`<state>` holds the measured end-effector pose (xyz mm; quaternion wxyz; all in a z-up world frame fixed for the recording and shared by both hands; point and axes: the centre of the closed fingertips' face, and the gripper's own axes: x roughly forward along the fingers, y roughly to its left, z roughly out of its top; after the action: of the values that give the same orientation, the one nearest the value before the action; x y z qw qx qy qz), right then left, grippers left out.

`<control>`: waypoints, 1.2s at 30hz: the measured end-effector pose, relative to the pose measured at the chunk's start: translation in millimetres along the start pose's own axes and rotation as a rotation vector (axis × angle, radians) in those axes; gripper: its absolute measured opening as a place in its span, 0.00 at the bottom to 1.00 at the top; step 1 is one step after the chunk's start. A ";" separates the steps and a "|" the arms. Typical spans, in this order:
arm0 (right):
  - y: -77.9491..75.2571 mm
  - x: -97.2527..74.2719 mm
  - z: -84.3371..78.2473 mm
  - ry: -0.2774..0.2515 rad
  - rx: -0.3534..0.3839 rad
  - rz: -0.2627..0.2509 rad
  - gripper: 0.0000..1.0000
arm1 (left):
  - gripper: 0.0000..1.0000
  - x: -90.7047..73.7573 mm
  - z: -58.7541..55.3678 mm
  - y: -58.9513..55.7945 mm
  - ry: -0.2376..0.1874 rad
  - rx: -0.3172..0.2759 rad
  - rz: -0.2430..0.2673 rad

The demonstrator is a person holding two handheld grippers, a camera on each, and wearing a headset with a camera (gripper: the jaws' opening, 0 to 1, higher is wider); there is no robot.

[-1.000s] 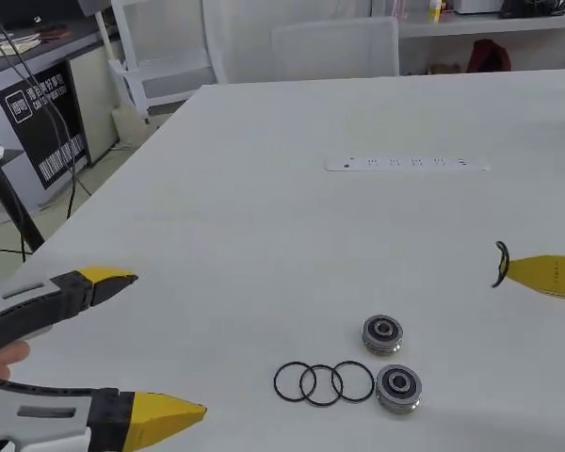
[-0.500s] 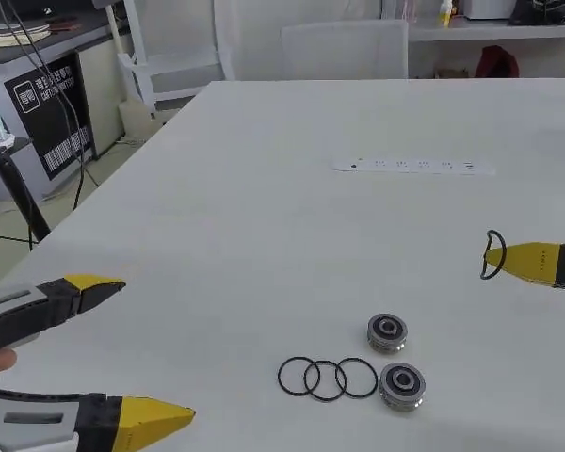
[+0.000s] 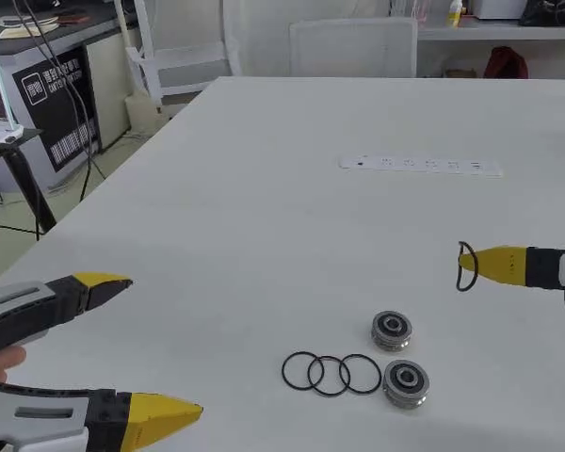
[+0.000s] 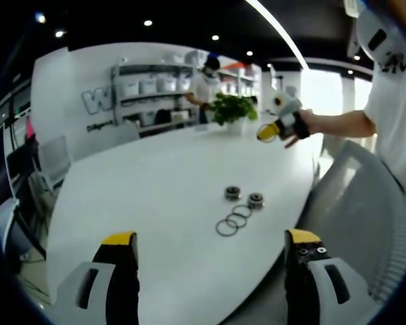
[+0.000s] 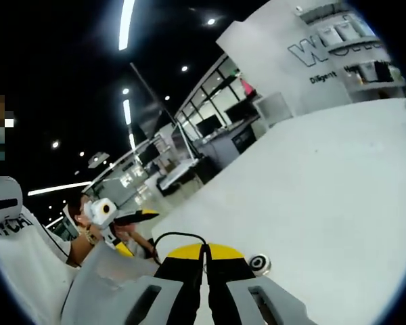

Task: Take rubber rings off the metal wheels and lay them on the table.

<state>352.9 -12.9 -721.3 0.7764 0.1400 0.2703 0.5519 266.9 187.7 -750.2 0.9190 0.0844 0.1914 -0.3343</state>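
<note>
The right gripper is clenched on one black rubber ring. The ring hangs at the yellow tips, above the white table and to the right of the two metal wheels. The nearer wheel and the farther wheel lie flat on the table, close together with a small gap between them. Just left of the nearer wheel, three rubber rings lie flat in a row and overlap one another. The last ring reaches the wheel, but I cannot tell if they touch. The left gripper is at the near left side of the table, its jaws spread wide and holding nothing. A power strip lies farther back.
</note>
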 end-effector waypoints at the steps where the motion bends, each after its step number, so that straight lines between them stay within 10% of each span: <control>1: 1.3 2.7 -1.6 0.012 -0.008 0.001 0.00 | 0.91 -0.1 0.0 0.0 -0.001 -0.004 0.000; 17: 5.8 35.1 -12.5 0.136 -0.174 -0.032 0.00 | 0.89 -1.7 -3.3 -2.6 -0.002 -0.017 0.004; 36: -23.5 77.7 -42.8 0.337 -0.423 -0.142 0.00 | 0.87 -4.9 -8.5 0.5 0.006 -0.034 0.026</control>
<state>365.7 47.8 -788.9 0.7692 -0.1381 0.2835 0.5558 261.2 193.3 -755.9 0.9239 0.0720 0.1985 -0.3189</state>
